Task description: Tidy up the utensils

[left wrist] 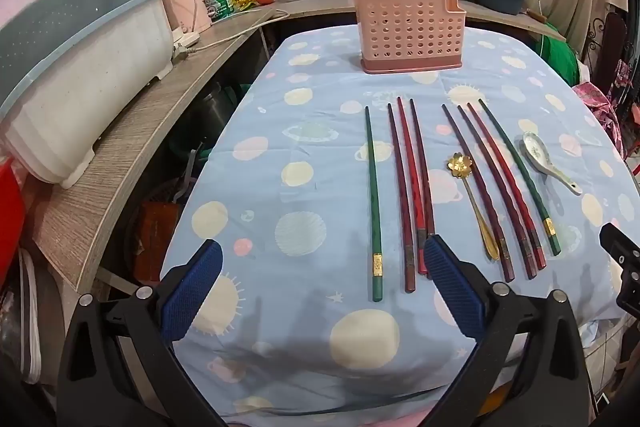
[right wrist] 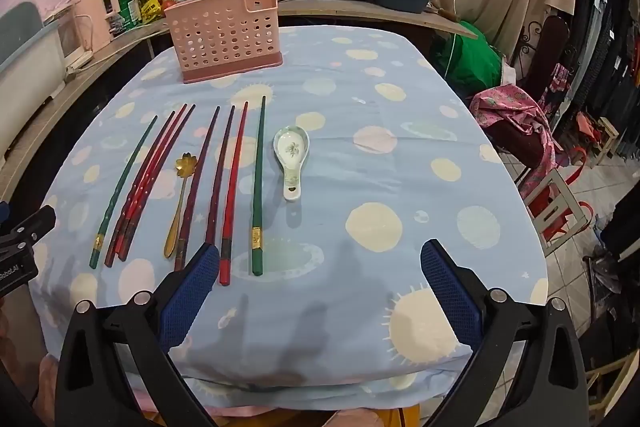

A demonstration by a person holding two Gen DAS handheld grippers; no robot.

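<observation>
Beside rightmost chopstick point(right wrist: 258, 183) — ceramic spoon point(right wrist: 291, 157).

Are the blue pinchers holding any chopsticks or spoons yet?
No. The left gripper and right gripper are both open and empty; the chopsticks and spoons lie on the table.

Ahead of the wide-open left hand-held gripper point(left wrist: 323, 269), eight chopsticks lie flat on the desk point(left wrist: 280, 147), thin tips pointing away. A green chopstick point(left wrist: 372, 203) lies alone between its fingers, three dark red chopsticks point(left wrist: 412, 187) bunch at its right finger, and two dark red, one red and a second green chopstick point(right wrist: 258, 187) fan beyond. A gold flower-bowled spoon point(left wrist: 472, 203) lies among them. A white ceramic spoon point(right wrist: 291, 159) lies bowl-up ahead of the right hand-held gripper point(right wrist: 320, 265). A pink perforated holder point(left wrist: 408, 29) stands upright farther off.
</observation>
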